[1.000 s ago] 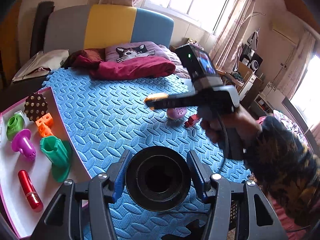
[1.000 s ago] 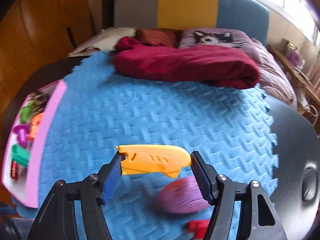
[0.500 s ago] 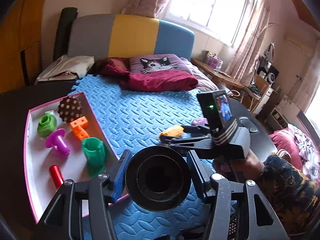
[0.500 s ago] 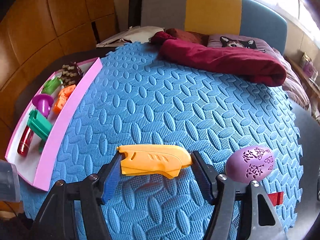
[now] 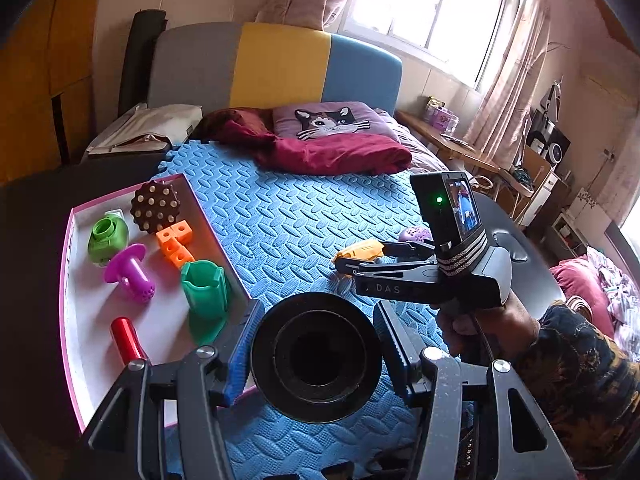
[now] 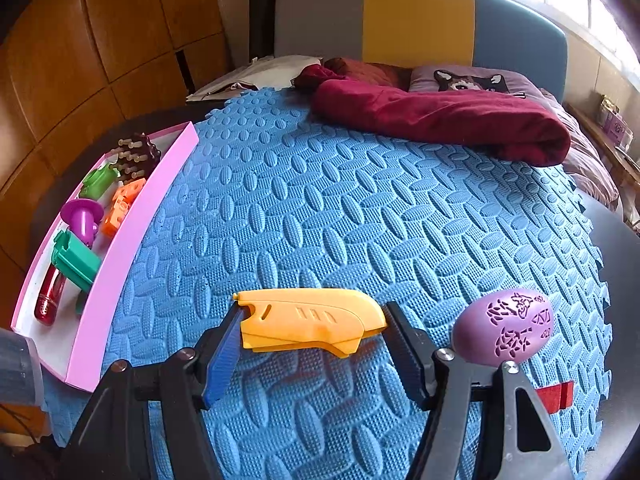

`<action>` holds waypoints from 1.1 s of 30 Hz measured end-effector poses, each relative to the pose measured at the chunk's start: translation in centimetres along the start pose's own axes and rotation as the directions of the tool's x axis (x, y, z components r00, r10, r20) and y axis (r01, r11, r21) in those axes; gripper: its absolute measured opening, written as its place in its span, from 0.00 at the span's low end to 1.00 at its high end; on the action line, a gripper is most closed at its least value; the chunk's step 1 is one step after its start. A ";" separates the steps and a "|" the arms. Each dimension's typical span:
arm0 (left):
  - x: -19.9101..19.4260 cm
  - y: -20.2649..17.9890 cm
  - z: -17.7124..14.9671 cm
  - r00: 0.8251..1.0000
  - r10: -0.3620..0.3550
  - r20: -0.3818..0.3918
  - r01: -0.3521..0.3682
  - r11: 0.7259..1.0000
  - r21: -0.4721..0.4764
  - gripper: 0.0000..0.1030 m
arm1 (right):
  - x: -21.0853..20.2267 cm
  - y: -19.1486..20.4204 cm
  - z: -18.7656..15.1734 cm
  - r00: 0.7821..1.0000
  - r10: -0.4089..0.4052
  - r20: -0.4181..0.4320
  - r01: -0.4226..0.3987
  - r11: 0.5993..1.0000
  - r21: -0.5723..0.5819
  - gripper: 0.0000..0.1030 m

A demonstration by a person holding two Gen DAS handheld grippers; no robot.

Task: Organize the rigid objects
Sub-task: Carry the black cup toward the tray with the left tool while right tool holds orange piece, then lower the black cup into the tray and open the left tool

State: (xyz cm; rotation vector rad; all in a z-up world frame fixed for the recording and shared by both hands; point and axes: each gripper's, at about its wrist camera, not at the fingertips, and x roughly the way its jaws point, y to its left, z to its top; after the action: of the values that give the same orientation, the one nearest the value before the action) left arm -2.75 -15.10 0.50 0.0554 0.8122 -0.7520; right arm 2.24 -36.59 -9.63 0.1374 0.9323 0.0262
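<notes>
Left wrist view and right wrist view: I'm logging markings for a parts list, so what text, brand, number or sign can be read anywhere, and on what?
"DAS" - pale letters on the black side of the right gripper, seen from the left wrist view; anything after them is hidden.
Purple egg: cut-out patterns and a tiny mark, too small to read.
Small screen on that gripper: too blurred to read.
Nothing else is readable.

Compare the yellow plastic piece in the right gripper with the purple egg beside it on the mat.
The yellow plastic piece is long, flat and angular; the purple egg is rounded.
The yellow piece sits between the right gripper fingers, while the egg lies free on the blue foam mat, outside the right-hand finger.
The yellow piece has plain slots; the egg carries dark cut-out patterns.
Both are rigid, and neither is in the pink tray yet.
</notes>
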 end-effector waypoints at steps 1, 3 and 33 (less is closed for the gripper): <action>0.0 0.0 0.0 1.000 0.002 -0.001 -0.002 1.000 -0.002 0.55 | 0.1 0.0 0.0 1.000 0.004 -0.004 -0.004 1.000 0.003 0.67; 0.1 0.1 0.0 1.000 0.001 -0.001 -0.001 1.000 -0.006 0.55 | 0.1 -0.1 0.0 1.000 0.005 -0.003 -0.005 1.000 0.007 0.67; -2.6 2.4 0.5 0.998 0.013 0.059 -0.010 0.998 -0.056 0.56 | 0.7 0.7 -0.5 0.999 -0.029 0.027 0.031 0.998 -0.053 0.85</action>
State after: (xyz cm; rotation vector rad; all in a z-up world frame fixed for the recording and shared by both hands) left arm -2.14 -11.94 2.04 -0.0123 0.7754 -0.7162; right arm 2.27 -35.77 -10.42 0.0738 0.9061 0.0213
